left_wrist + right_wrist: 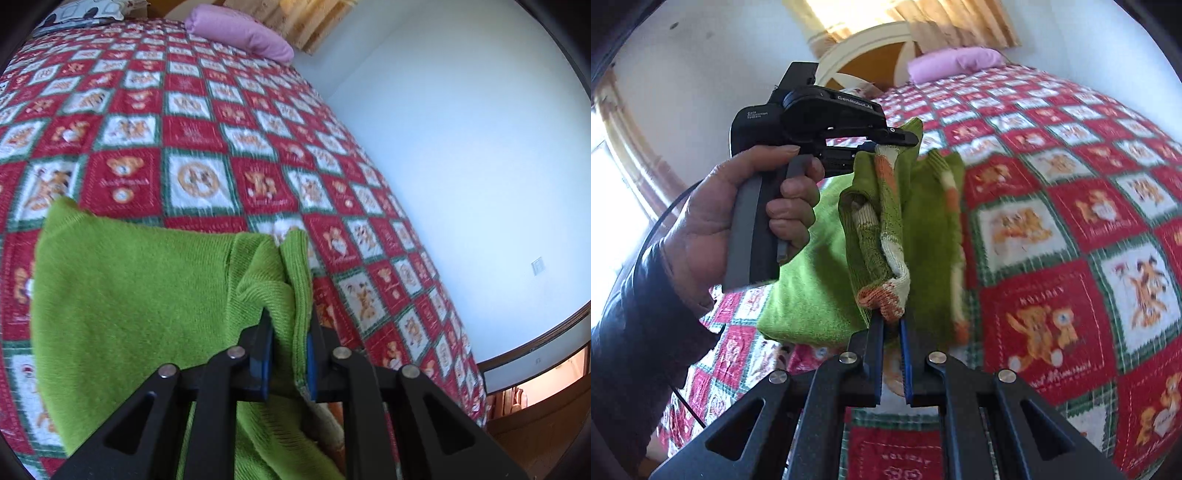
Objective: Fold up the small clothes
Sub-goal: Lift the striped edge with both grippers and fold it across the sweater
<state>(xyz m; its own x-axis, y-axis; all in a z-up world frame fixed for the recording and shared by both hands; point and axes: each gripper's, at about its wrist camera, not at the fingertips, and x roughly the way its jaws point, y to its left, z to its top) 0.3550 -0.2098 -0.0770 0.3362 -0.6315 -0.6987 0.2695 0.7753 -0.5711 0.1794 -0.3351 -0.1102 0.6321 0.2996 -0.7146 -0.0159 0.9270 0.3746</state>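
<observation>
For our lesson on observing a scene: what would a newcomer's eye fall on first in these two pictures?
First, the bright green sweater, held up over the bed with both tools shut on it: the left tool pinches a ribbed edge, the right tool an orange-and-white cuff. Next, the red, white and green teddy-bear quilt covering the bed beneath. At the far end lies a pink pillow.

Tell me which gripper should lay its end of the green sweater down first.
Probably the left gripper: its end of the green sweater already drapes onto the quilt; the right gripper holds a raised cuff.
</observation>
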